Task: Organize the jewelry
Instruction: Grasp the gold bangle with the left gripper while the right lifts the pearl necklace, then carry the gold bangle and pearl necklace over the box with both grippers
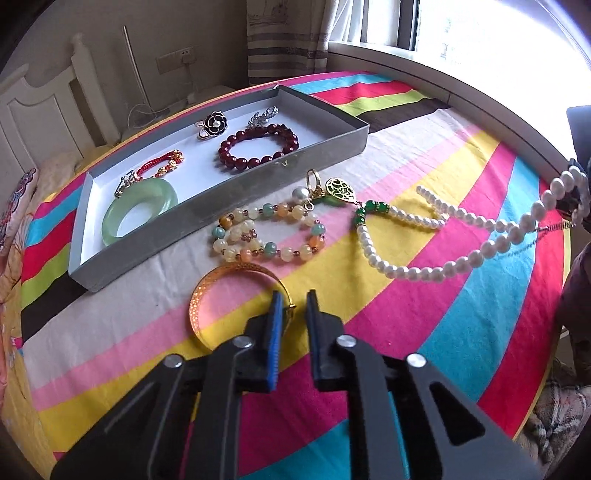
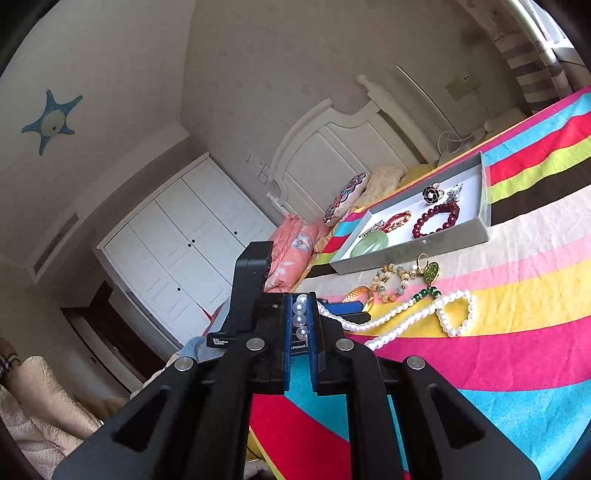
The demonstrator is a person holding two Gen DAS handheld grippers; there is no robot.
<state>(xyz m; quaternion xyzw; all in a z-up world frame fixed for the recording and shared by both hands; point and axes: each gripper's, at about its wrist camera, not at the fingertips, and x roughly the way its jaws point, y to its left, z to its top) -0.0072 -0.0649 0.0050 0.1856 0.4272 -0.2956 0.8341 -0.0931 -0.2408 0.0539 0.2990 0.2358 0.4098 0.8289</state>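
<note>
My right gripper (image 2: 300, 306) is shut on the white pearl necklace (image 2: 413, 317), lifting one end while the rest trails over the striped cloth; the necklace also shows in the left wrist view (image 1: 461, 229). My left gripper (image 1: 293, 301) is open, its left finger over the rim of a gold bangle (image 1: 207, 295) lying on the cloth. A grey tray (image 1: 122, 258) holds a jade ring (image 1: 138, 210), a dark red bead bracelet (image 1: 258, 147), a red cord bracelet (image 1: 162, 166) and a black flower brooch (image 1: 214, 123). A pastel bead bracelet (image 1: 266, 232) and a gold leaf pendant (image 1: 340, 190) lie beside the tray.
The striped bedspread (image 1: 461, 314) covers the bed. Pillows (image 2: 347, 195) and a white headboard (image 2: 332, 147) lie beyond the tray. A window (image 1: 480, 33) is at the far right. The left gripper's body (image 2: 255, 277) stands just beyond my right fingers.
</note>
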